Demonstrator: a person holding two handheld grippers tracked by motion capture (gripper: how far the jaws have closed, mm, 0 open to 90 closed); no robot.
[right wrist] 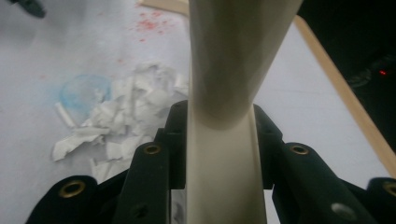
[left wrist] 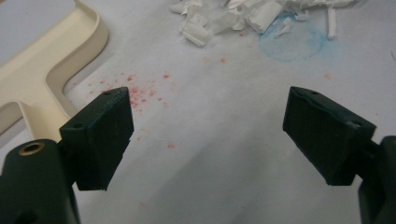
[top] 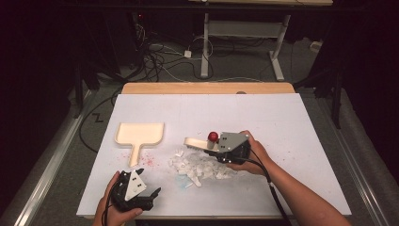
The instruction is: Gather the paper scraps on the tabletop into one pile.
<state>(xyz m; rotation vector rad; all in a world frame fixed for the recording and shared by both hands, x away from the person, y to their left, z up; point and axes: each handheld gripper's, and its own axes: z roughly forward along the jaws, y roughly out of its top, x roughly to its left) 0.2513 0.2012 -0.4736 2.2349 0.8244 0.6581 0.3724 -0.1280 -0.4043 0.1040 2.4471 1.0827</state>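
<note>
Sweeping of the paper scraps (top: pixel 197 165) appears to be the work in hand. A cream brush (top: pixel 195 142) is clamped by its handle in the right claw (top: pixel 214 148), whose jaws are closed tight on either side of the handle in the right gripper view (right wrist: pixel 224 154). The brush is held low and roughly level, just behind the pile, presumably so that the scraps can be drawn toward the dustpan (top: pixel 139 134). The dustpan lies flat on the table (top: pixel 291 122), left of the pile, its handle pointing toward the person. Red specks (left wrist: pixel 140 93) and a blue stain (left wrist: pixel 292 44) are left on the surface nearby. The right hand (top: pixel 251 153) is extended over the table with the forearm angled in from the lower right. The left claw (top: pixel 151 192) is held wide open and empty near the front edge, gripped from below by the left hand (top: pixel 110 207), apparently kept clear until the dustpan must be steadied.
</note>
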